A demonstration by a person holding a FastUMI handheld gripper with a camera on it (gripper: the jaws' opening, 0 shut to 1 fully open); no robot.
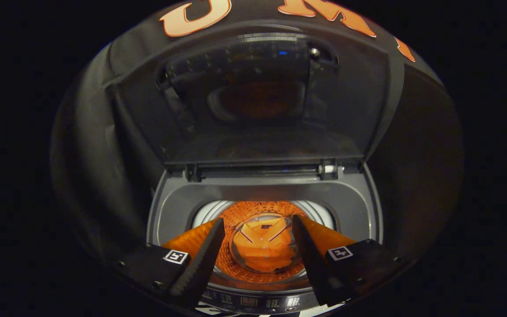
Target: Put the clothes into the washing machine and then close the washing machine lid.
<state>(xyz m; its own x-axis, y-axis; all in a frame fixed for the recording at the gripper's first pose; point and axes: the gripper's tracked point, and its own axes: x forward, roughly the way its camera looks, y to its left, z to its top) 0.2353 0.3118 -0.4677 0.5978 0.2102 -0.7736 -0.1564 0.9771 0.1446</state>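
A top-loading washing machine (pixel 178 207) stands open below me, its grey rim framing a round drum. An orange garment (pixel 264 251) lies crumpled at the bottom of the drum, seen between my fingers and well beyond them. The lid (pixel 262 97), dark and see-through, stands raised upright behind the opening on its hinges (pixel 330 169). My gripper (pixel 258 226) hovers above the front of the opening, open, with nothing between its fingers.
The machine's control panel (pixel 258 303) runs along the front edge just under my fingers. Black booth cloth (pixel 90 145) hangs close around the machine on the left, right and behind the lid.
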